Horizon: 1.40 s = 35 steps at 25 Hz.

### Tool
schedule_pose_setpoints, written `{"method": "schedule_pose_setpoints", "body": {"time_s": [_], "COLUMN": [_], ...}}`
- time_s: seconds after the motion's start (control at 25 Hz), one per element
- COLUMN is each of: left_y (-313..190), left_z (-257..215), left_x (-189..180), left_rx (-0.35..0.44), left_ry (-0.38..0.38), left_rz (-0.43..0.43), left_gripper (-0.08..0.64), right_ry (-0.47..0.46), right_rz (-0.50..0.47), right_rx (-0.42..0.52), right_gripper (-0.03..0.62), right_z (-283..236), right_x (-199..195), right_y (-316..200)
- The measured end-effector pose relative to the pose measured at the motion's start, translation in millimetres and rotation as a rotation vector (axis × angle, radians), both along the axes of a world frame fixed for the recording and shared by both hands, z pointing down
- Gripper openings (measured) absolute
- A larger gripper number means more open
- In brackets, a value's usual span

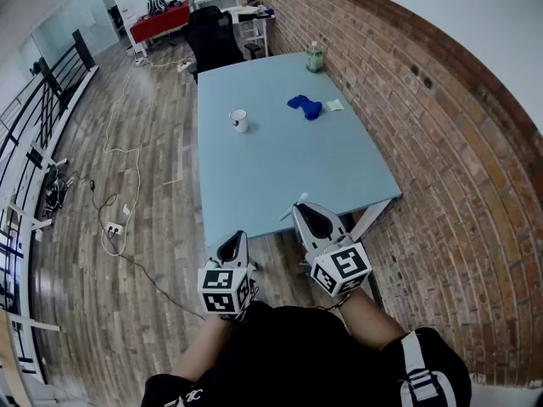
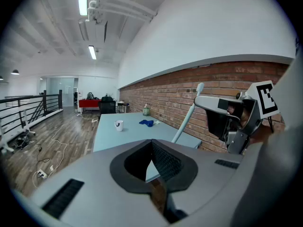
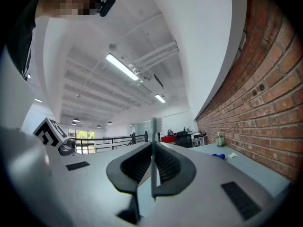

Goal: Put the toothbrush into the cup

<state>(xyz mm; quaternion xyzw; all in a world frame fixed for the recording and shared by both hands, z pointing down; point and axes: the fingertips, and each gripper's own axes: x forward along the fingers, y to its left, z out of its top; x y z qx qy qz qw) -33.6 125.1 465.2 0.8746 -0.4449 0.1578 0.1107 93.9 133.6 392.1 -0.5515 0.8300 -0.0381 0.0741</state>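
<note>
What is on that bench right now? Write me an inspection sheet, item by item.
Surface: light blue table, things only on its far half.
Job's things: white cup upright on the table; toothbrush held at the near edge.
Clutter: blue cloth, pale scrap beside it, green bottle at the far edge.
Grippers: right tongs shut on the toothbrush; left tongs shut, empty.
Cables: white cable and power strip on the wooden floor, left of the table.
Surroundings: brick wall on the right, black chair beyond the table, railing.
</note>
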Motion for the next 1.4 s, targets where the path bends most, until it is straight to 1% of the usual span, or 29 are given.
{"method": "schedule_pose_setpoints", "body": {"time_s": [0.16, 0.36, 0.6, 0.84, 1.08, 1.24, 1.4], "left_y": [-8, -33, -83, -139, -197, -231, -257], "left_z": [3, 17, 9, 18, 15, 16, 22], "left_x": [2, 1, 1, -5, -16, -26, -29], "left_rx": [-0.007, -0.033, -0.021, -0.049, -0.052, -0.056, -0.076], "left_ry": [0.014, 0.042, 0.067, 0.087, 0.107, 0.134, 0.154], "left_rz": [-0.010, -0.021, -0.017, -0.010, 0.014, 0.024, 0.034], "left_gripper": [0.007, 0.006, 0.007, 0.006, 0.006, 0.006, 0.006], "right_ry": [0.006, 0.020, 0.034, 0.053, 0.069, 0.104, 0.135], "right_rz": [0.024, 0.026, 0.026, 0.035, 0.049, 0.049, 0.062], "right_rx": [-0.046, -0.054, -0.055, -0.066, -0.073, -0.074, -0.081], "right_gripper": [0.035, 0.035, 0.035, 0.035, 0.035, 0.034, 0.034], "right_z": [11, 16, 11, 12, 7, 4, 5], "right_x": [7, 7, 4, -3, -19, -35, -39], "right_y": [-15, -38, -80, -133, -191, -223, -253]}}
